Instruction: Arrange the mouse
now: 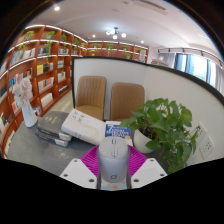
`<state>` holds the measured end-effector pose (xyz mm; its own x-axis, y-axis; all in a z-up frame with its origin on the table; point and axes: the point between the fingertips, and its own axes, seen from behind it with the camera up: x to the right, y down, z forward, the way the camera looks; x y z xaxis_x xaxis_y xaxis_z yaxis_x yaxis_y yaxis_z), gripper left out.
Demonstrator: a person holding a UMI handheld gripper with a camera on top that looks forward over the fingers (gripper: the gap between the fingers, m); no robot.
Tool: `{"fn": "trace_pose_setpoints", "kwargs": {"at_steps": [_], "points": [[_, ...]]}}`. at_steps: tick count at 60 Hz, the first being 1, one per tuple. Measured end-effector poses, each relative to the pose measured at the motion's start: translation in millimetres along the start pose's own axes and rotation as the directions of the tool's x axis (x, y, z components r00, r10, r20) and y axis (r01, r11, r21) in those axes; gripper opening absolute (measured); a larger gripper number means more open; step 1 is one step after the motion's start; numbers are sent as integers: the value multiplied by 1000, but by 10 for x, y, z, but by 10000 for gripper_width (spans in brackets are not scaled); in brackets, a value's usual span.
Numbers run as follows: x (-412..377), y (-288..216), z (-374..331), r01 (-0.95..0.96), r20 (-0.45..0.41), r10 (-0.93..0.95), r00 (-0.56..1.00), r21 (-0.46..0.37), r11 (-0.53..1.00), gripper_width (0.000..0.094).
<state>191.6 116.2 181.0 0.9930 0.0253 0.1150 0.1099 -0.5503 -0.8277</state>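
- Mouse (114,161), grey, sits clamped between our gripper's (114,176) pink pads (93,160).
- White pot (146,143) holds a leafy plant (166,125), just beyond.
- Books (84,125) lie on our table (30,150).

Gripper (114,172) fingers closed on grey mouse (114,160), which fills gap between pads. Just ahead, blue box (120,130) blocks straight path. Right: potted plant (166,128), leaves overhanging table edge, tight squeeze. Left ahead: stacked books (72,125). Bare grey table (35,148) at near left looks passable. Two chairs (108,98) beyond, probably clear of table.
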Motion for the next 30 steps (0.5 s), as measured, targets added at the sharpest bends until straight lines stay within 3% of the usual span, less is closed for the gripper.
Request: {"fn": "trace_pose_setpoints", "kwargs": {"at_steps": [9,14,21,30], "points": [[189,1009,467,-5,35,12,999,-187,982,336],[140,1404,660,-16,53,31,998,-251,968,336],[120,1772,832,-25,66,47,997,-294,956,339],[103,1765,836,-45,62,65,996,-272,961,368]]}}
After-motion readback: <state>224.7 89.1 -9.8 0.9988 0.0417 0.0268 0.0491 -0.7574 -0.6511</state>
